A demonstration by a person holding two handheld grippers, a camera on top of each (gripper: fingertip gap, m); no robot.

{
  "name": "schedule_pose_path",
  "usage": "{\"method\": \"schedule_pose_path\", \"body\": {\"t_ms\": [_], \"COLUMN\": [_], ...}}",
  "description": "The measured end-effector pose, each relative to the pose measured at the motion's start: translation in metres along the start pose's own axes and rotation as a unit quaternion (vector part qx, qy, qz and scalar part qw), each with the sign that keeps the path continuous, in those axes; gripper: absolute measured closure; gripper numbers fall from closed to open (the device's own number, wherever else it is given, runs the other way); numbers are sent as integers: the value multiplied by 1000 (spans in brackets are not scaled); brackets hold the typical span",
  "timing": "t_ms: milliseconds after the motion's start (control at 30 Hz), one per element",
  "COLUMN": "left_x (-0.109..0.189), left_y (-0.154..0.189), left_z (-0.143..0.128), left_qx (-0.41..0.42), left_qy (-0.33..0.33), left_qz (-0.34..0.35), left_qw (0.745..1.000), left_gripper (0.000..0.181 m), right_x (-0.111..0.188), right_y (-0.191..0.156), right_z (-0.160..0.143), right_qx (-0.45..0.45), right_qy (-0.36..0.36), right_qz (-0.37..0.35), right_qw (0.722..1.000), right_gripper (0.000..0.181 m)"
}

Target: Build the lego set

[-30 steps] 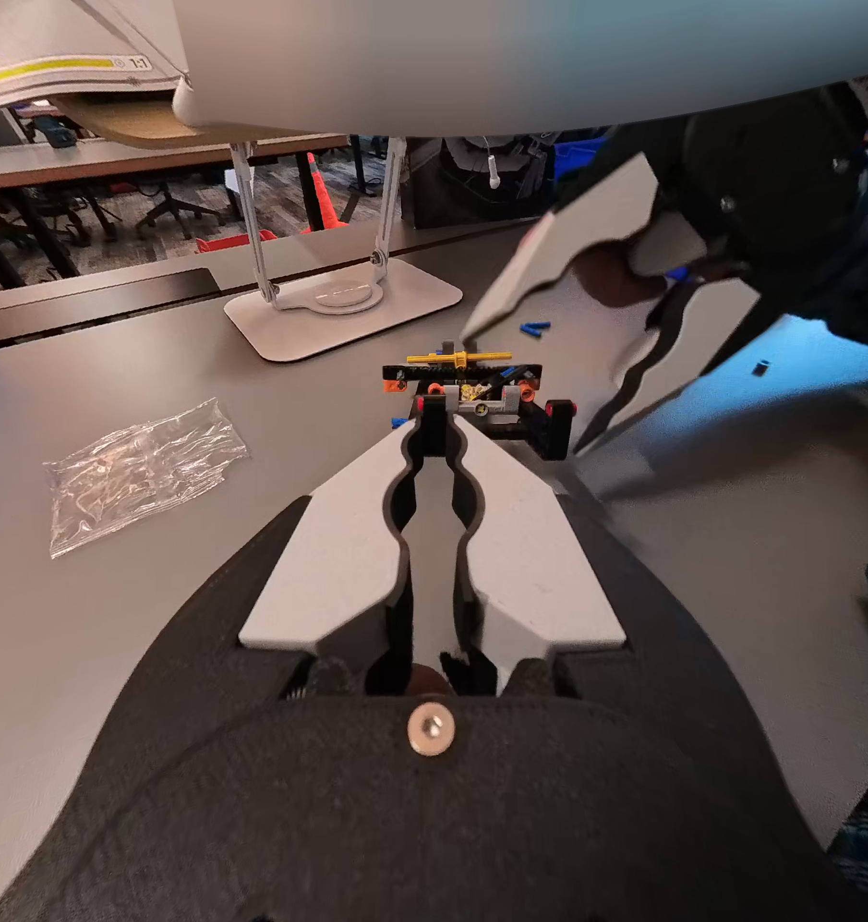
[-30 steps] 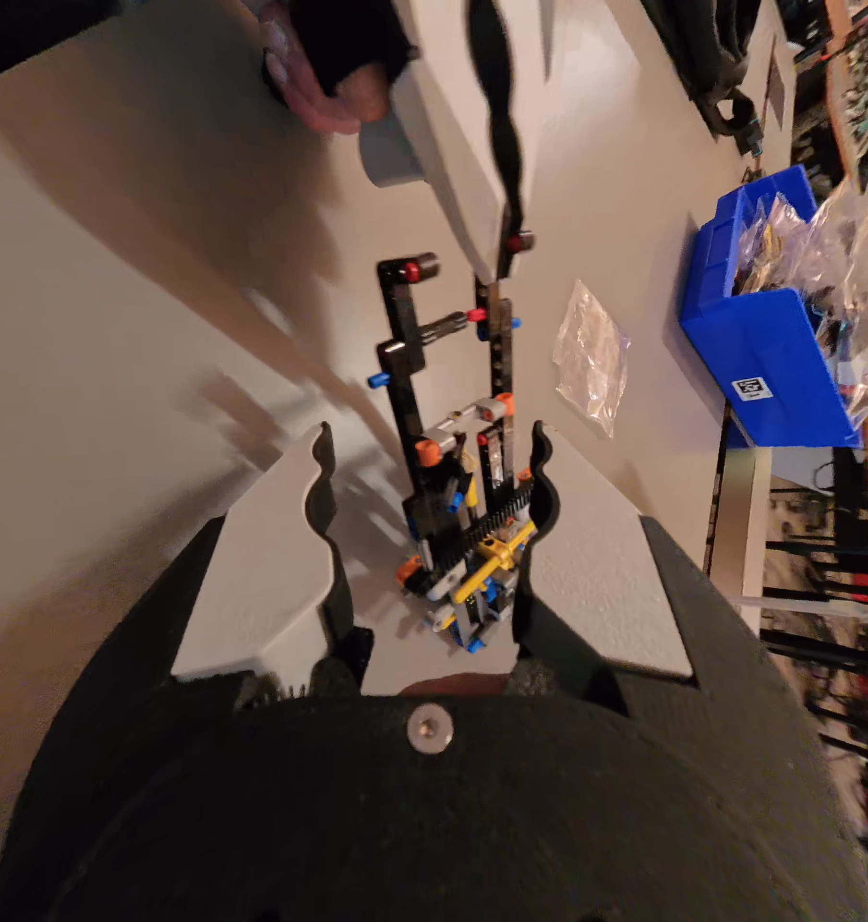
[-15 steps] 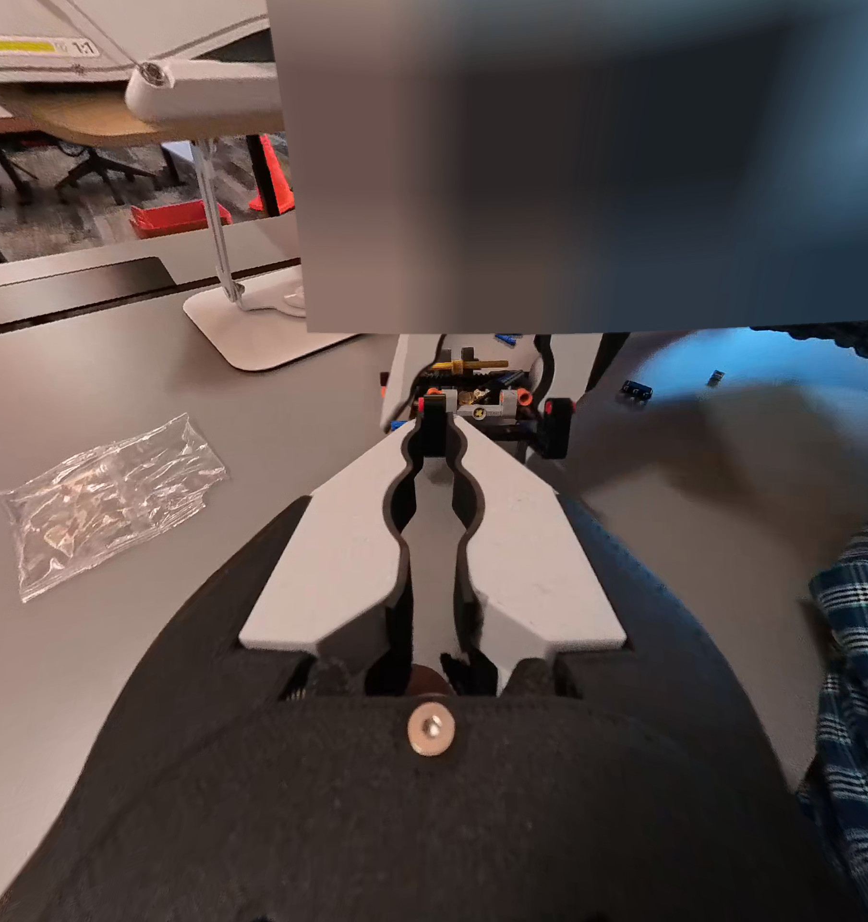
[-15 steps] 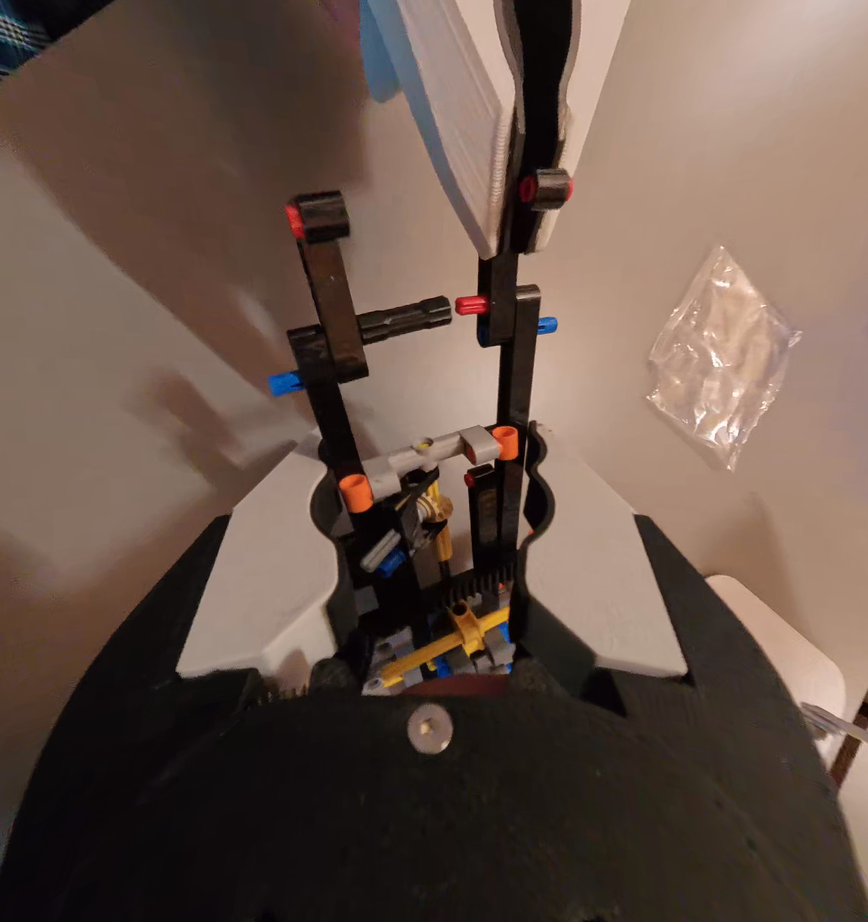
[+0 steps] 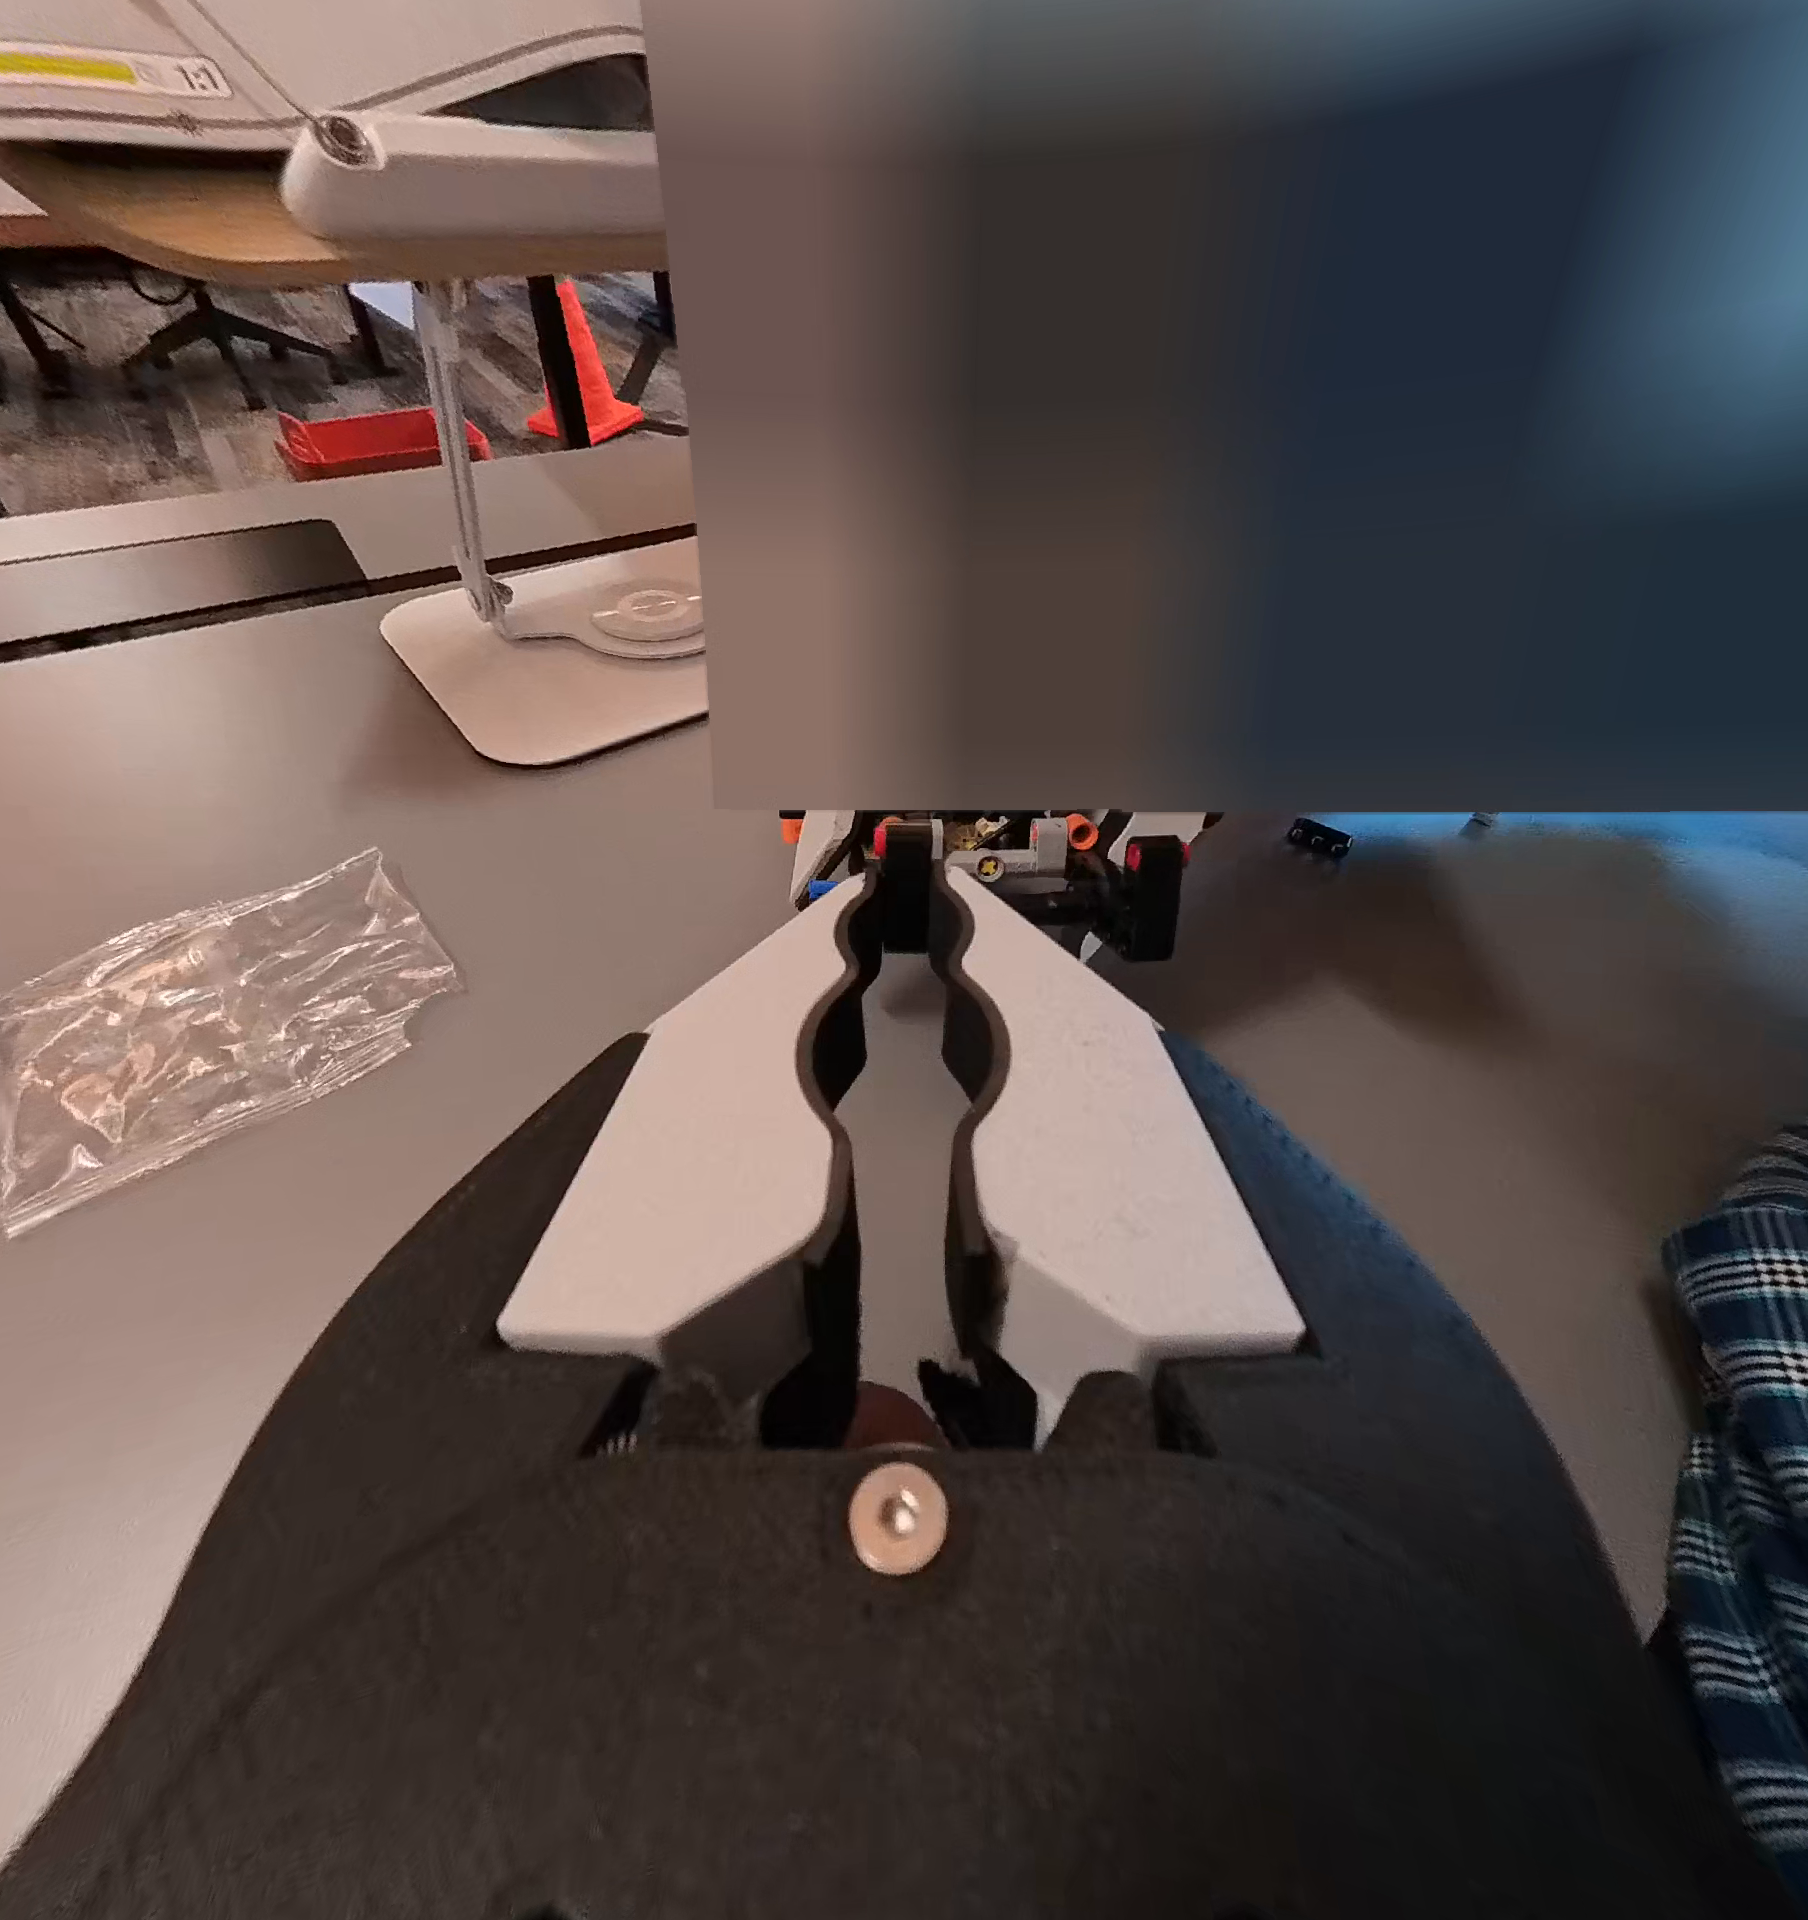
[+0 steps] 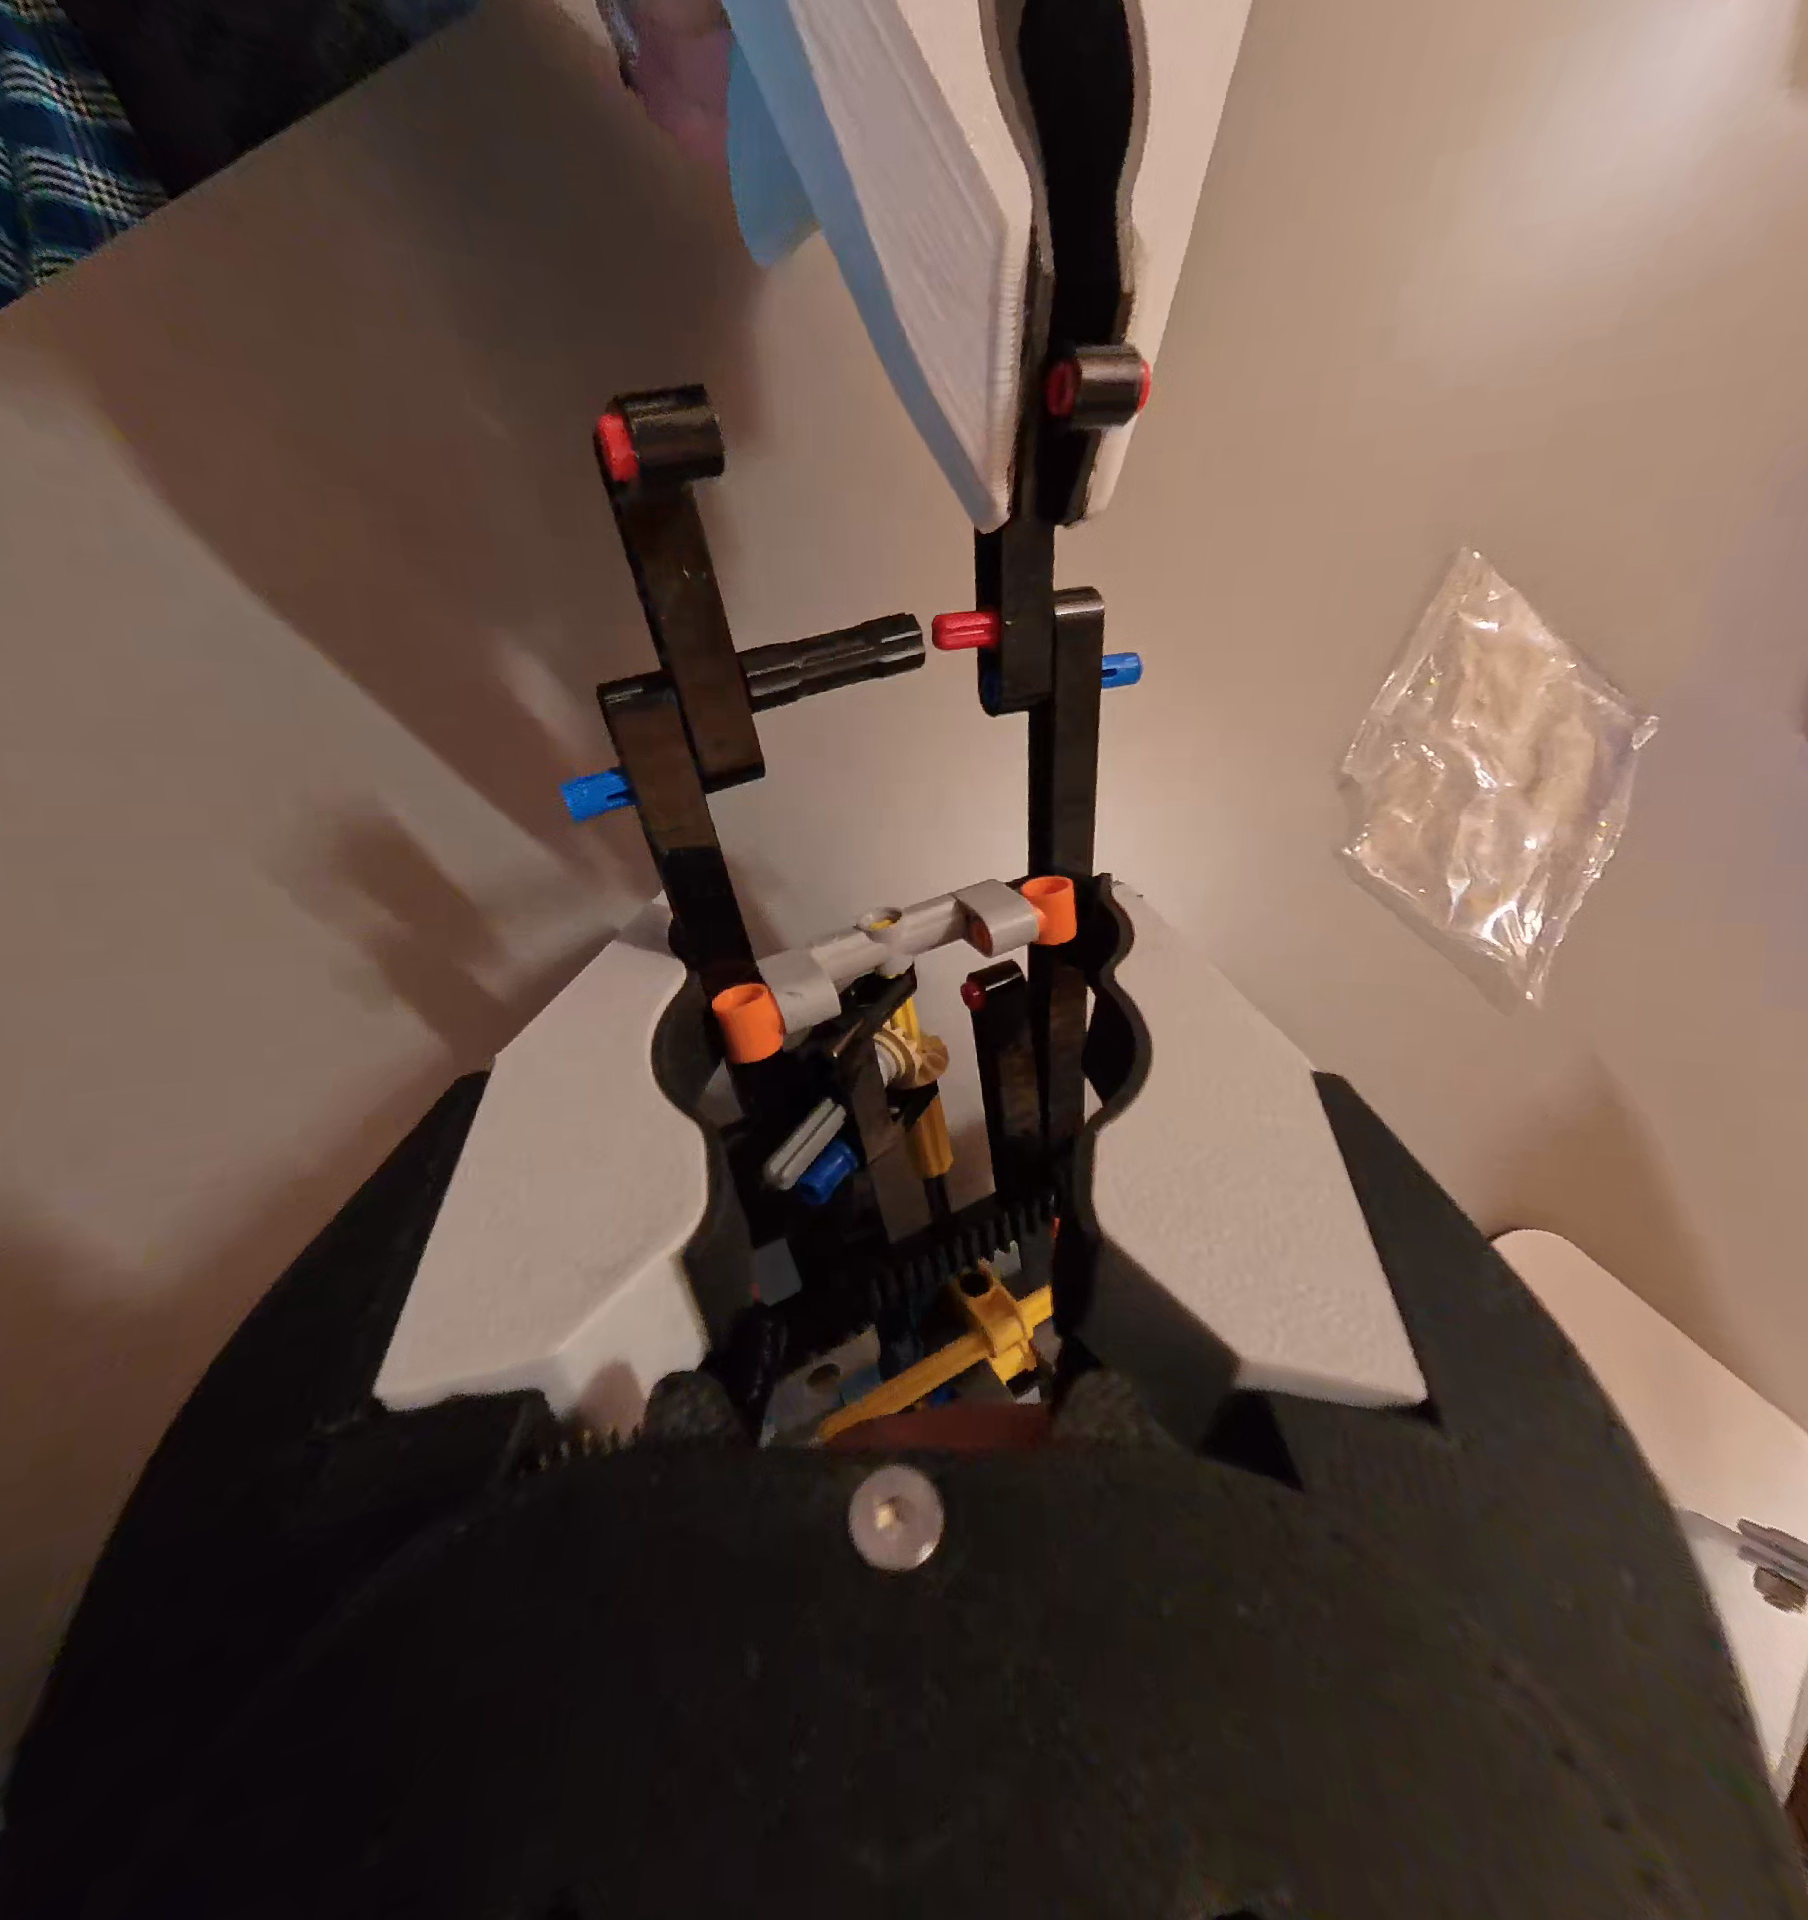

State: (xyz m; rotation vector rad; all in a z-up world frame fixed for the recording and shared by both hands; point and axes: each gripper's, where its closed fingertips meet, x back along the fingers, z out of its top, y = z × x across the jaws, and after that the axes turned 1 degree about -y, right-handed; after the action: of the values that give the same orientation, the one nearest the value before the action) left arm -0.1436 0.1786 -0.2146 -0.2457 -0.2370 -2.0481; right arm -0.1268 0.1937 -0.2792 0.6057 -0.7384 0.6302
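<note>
The lego assembly [image 6: 1066, 790] is a frame of two long black beams with a grey cross piece, orange bushes, red and blue pins, a black toothed rack and a yellow axle. My left gripper [image 5: 905, 894] is shut on the end of one black beam [image 5: 905, 883]. It shows at the top of the right wrist view [image 6: 1051, 499], clamping that beam below a red pin. My right gripper [image 6: 889, 914] straddles the other end of the frame, with its pads [image 6: 1113, 987] against the two outer beams. One of its white fingers [image 5: 825, 854] shows in the left wrist view.
A clear plastic bag [image 5: 204, 1029] lies on the grey table [image 5: 464, 883] to the left and also shows in the right wrist view [image 6: 1492, 769]. A white stand base [image 5: 557, 675] is behind. A small black piece [image 5: 1318, 837] lies to the right. A plaid sleeve [image 5: 1773, 1351] is at the right edge. Spacing between my two grippers at the tips: around 7 centimeters.
My right gripper came in over the far end of the assembly and its jaws narrowed onto the two beams. My left gripper kept its hold on the black beam.
</note>
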Motion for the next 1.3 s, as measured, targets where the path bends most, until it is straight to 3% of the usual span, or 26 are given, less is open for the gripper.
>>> {"method": "schedule_pose_path", "body": {"t_ms": [133, 300, 400, 567, 733, 833, 900, 967, 1067, 1133, 1200, 1300], "left_x": [1, 18, 18, 0, -17, -21, -24, -27, -33, -36, -39, -45], "left_y": [-1, -8, -12, -1, 11, 8, 3, -4, -10, -10, -13, -15], "left_z": [8, 31, 31, 46, 55, 58, 58, 57, 58, 60, 61, 62], "left_qx": [7, 30, 42, -5, -10, 8, 17, 46, 66, 74, 88, 99], "left_qy": [23, 88, 102, 103, 105, 107, 103, 94, 84, 81, 77, 75], "left_qz": [0, -24, -44, -86, -146, -159, -152, -144, -121, -119, -115, -113], "left_qw": [1000, 995, 993, 991, 984, 981, 983, 984, 987, 987, 986, 986], "left_gripper": [176, 153, 151, 154, 163, 167, 168, 169, 169, 170, 170, 170], "right_x": [5, 21, 37, 50, 66, 69, 70, 69, 75, 88, 100, 100], "right_y": [3, 8, 6, -4, -9, -7, 2, 15, 33, 43, 43, 44], "right_z": [6, 27, 49, 64, 71, 71, 67, 58, 38, 27, 25, 24], "right_qx": [-18, -86, -135, -193, -217, -229, -241, -258, -258, -253, -236, -246], "right_qy": [28, 108, 183, 266, 332, 344, 345, 330, 283, 254, 241, 226], "right_qz": [-4, 11, 58, 162, 237, 247, 221, 168, 43, -41, -87, -111], "right_qw": [999, 990, 972, 930, 887, 876, 880, 892, 923, 933, 937, 936], "right_gripper": [113, 113, 113, 112, 112, 111, 113, 100, 97, 102, 121, 143]}}
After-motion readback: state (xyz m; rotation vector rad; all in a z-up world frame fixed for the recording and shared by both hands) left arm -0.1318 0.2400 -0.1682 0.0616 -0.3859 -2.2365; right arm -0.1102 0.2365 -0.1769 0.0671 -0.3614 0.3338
